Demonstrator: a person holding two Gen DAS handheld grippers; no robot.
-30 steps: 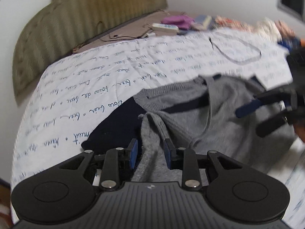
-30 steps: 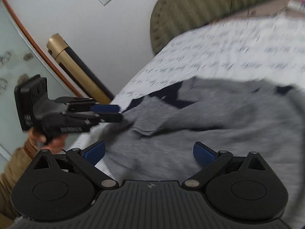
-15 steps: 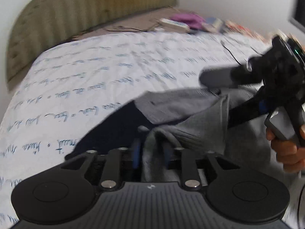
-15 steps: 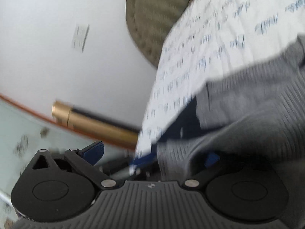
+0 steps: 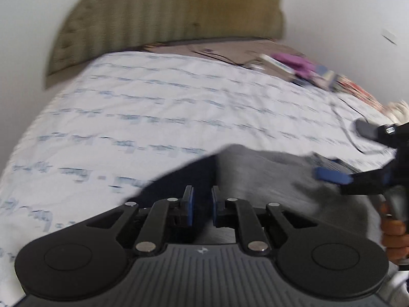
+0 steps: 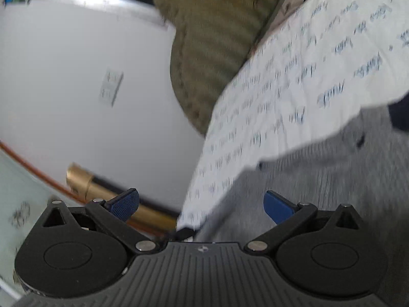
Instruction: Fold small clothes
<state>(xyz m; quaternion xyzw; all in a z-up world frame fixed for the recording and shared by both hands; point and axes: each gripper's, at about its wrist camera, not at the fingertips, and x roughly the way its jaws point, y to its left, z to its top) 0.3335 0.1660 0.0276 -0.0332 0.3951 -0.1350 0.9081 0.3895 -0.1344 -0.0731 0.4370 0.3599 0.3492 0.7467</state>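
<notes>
We see the grey knit garment [image 5: 255, 179] lying on the near part of the bed, on a white sheet printed with blue handwriting [image 5: 153, 107]; a dark navy part [image 5: 179, 179] of the clothing shows at its left edge, just ahead of the left gripper [image 5: 202, 206]. That gripper's two blue pads stand close together with a narrow gap between them, and over the dark cloth we cannot tell whether any fabric is pinched there. In the right wrist view the grey knit [image 6: 319, 179] fills the lower right, and the right gripper [image 6: 202, 204] has its blue fingers spread wide apart with nothing between them; the edge of the printed sheet [image 6: 281, 97] runs across the gap. From the left wrist view the right gripper [image 5: 358, 153] appears at the right edge, held in a hand [image 5: 393, 232], one blue finger [image 5: 332, 175] just over the grey knit. Beyond the sheet stands an olive striped headboard [image 5: 166, 20], and coloured clutter [image 5: 301, 69] lies at the far right of the bed. A wall socket [image 6: 111, 88] and a gold tube [image 6: 107, 194] show at the left of the right wrist view. Both views are blurred.
</notes>
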